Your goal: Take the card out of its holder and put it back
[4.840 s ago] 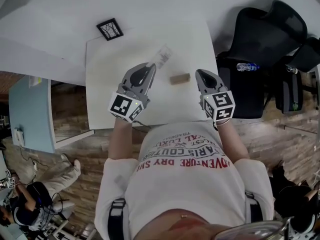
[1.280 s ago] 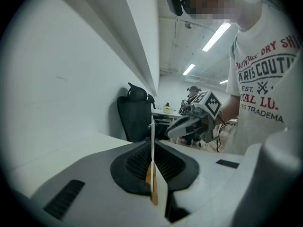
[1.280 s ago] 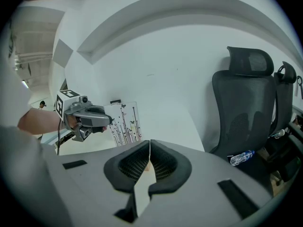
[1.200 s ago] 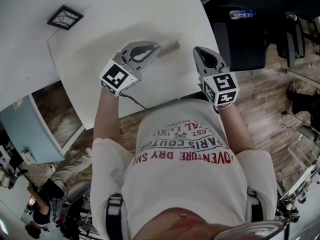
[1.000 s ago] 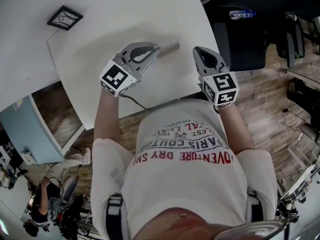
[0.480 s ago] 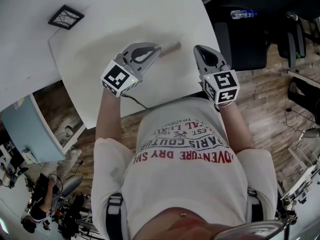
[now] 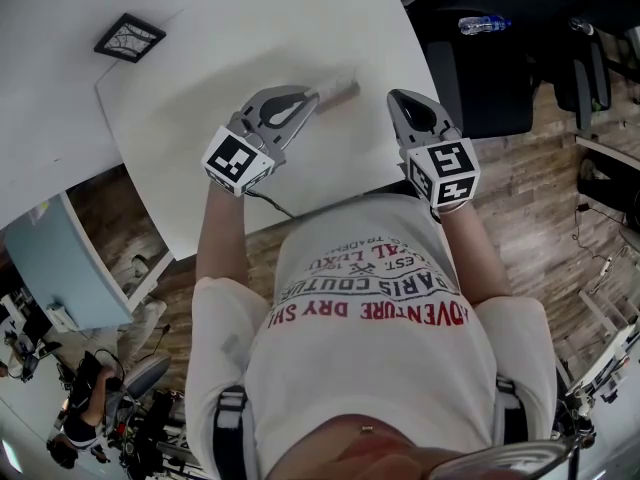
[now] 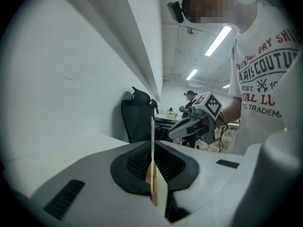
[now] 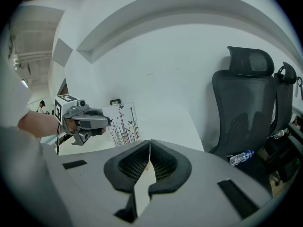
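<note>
My left gripper (image 7: 312, 95) is shut on a thin card, which I see edge-on between the jaws (image 8: 152, 141). From the right gripper view the card (image 9: 121, 124) is white with thin lines and butterflies, standing upright at the left gripper's tip (image 9: 102, 122). A small wooden holder (image 7: 342, 89) lies on the white table (image 7: 220, 58) just past that tip. My right gripper (image 7: 402, 100) hovers to the holder's right, its jaws shut (image 9: 149, 143) with nothing between them.
A black framed picture (image 7: 127, 37) lies at the table's far left corner. A black office chair (image 9: 248, 103) with a water bottle (image 9: 241, 157) on its seat stands to the right of the table. The near table edge runs just behind both grippers.
Over the last second only the head camera sways a little. Since the earliest frame the view has swung and the left gripper's tip now sits beside the holder.
</note>
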{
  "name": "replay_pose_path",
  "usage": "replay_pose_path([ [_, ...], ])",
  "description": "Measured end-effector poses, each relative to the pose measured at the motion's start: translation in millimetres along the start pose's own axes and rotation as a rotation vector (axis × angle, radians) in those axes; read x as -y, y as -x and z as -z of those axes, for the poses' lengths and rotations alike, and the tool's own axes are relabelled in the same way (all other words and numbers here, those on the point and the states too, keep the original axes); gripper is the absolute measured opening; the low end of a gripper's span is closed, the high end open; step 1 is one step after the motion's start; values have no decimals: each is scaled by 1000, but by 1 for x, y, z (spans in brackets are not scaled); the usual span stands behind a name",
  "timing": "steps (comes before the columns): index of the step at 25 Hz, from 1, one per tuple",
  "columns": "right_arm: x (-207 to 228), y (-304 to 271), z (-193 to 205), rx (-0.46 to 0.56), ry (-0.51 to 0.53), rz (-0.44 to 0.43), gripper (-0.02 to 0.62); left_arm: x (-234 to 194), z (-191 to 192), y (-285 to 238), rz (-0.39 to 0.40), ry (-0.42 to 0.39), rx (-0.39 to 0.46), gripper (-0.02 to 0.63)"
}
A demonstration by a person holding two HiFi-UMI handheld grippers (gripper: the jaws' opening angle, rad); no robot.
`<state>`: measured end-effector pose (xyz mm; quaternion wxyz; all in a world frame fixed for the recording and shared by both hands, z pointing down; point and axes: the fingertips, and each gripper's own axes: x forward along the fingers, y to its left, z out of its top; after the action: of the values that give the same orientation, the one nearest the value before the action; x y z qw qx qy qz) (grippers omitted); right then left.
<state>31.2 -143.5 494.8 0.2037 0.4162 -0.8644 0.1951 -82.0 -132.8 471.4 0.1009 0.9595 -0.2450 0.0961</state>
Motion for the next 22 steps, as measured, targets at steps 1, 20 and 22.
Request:
replay_pose_path([
  [1, 0, 1, 0, -1, 1, 0, 26, 1, 0, -1, 2, -8, -3, 35],
  [20, -1, 4, 7, -18, 1, 10, 26, 0, 37, -6, -1, -3, -87, 35],
  [22, -1, 6, 8, -19, 3, 10, 26, 1, 43, -8, 1, 6, -95, 35],
])
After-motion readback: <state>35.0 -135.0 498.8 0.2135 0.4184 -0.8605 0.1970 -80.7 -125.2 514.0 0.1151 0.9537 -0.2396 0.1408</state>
